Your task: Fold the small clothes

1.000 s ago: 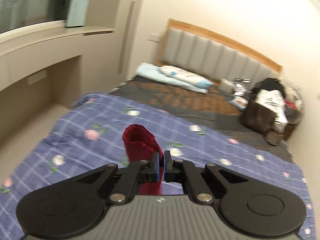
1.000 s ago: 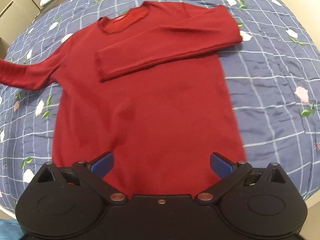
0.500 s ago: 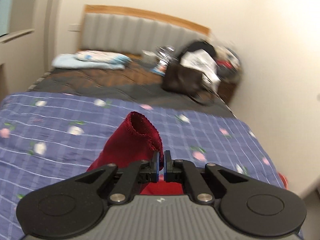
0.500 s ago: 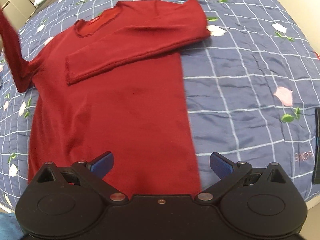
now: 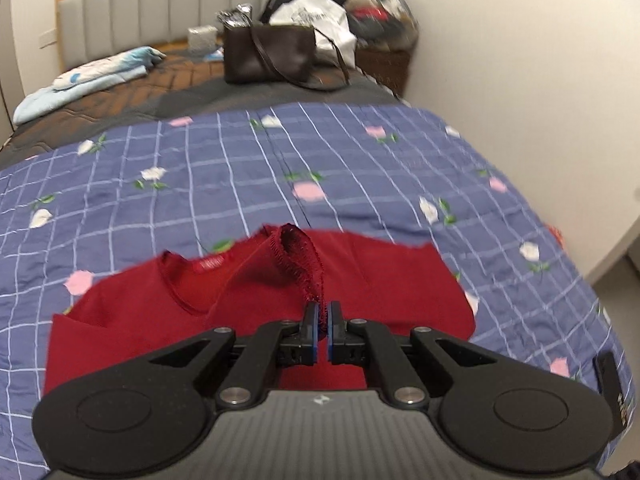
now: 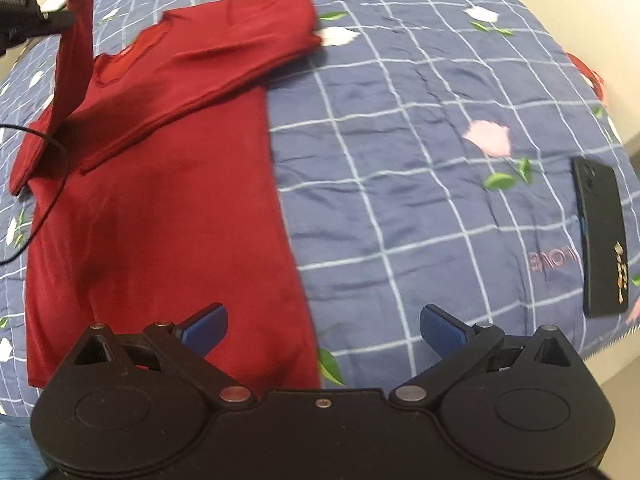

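Note:
A red long-sleeved sweater lies flat on the blue checked floral quilt, neck towards the far side. One sleeve is folded across the chest. My left gripper is shut on the cuff of the other sleeve and holds it up above the neckline. In the right wrist view that raised sleeve hangs from the left gripper at the upper left. My right gripper is open, low over the sweater's hem and right edge, with nothing between its fingers.
A black phone lies on the quilt at the right. A brown handbag, a white bag and a folded light blue blanket sit by the grey headboard. A wall runs along the bed's right side.
My left gripper has swung the held sleeve up and over the sweater's body, tilting down towards the neckline. The right gripper has drifted right, bringing the phone into view.

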The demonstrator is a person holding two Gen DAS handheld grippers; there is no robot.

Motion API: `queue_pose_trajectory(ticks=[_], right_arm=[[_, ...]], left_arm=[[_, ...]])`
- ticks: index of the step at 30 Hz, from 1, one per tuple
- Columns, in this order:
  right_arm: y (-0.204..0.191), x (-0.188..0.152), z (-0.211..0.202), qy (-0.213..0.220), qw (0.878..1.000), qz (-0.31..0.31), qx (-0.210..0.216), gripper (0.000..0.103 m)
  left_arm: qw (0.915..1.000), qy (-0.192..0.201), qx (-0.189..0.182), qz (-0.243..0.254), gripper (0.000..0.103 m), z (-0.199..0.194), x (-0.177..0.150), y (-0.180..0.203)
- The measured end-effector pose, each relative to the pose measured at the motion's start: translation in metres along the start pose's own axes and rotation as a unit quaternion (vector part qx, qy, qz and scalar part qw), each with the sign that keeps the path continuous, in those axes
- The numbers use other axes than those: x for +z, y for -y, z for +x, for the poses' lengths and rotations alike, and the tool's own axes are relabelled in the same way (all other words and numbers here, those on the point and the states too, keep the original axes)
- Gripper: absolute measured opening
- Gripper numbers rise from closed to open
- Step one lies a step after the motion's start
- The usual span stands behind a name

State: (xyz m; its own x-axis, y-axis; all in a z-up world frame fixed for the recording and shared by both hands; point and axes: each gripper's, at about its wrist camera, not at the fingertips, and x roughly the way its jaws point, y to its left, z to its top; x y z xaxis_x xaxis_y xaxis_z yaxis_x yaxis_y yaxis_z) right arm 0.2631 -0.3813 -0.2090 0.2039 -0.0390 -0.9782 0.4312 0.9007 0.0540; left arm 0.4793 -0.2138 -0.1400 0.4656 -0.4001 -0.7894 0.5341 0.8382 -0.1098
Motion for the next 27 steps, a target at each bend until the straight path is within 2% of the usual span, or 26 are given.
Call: queue_pose_trajectory(ticks=[7, 9, 11, 16, 20, 24, 26, 27], right_arm=[[-0.005, -0.003, 0.003, -0.008, 1.0, -0.004, 0.003, 0.102], [-0.007, -0.003, 0.003, -0.008, 1.0, -0.009, 0.005, 0.102], [-0.01, -0.003, 0.004, -0.01, 1.0, -0.012, 0.007, 0.102], [-0.013, 0.001, 0.006, -0.013, 1.0, -0.008, 0.009, 0.102], [-0.021, 0.01, 0.011, -0.016, 1.0, -0.007, 0.017, 0.102], [-0.042, 0.027, 0.016, -0.013, 0.999, -0.009, 0.037, 0.102], [-0.06, 0.042, 0.02, -0.007, 0.998, -0.014, 0.06, 0.102], [-0.073, 0.052, 0.022, -0.003, 0.997, -0.023, 0.073, 0.102]], left_arm=[[0.9987, -0.047, -0.014, -0.01, 0.01, 0.018, -0.007, -0.006], [0.998, -0.06, -0.018, -0.014, 0.02, 0.02, -0.01, -0.008], [0.9973, -0.069, -0.017, -0.021, 0.045, 0.021, -0.012, -0.01], [0.9962, -0.072, -0.005, -0.049, 0.066, 0.007, -0.025, -0.026], [0.9887, -0.088, 0.049, -0.111, 0.075, -0.014, -0.053, -0.069], [0.9703, -0.112, 0.129, -0.172, 0.079, -0.048, -0.085, -0.13], [0.9609, -0.109, 0.166, -0.193, 0.088, -0.067, -0.101, -0.16], [0.9562, -0.109, 0.179, -0.204, 0.088, -0.076, -0.108, -0.175]])
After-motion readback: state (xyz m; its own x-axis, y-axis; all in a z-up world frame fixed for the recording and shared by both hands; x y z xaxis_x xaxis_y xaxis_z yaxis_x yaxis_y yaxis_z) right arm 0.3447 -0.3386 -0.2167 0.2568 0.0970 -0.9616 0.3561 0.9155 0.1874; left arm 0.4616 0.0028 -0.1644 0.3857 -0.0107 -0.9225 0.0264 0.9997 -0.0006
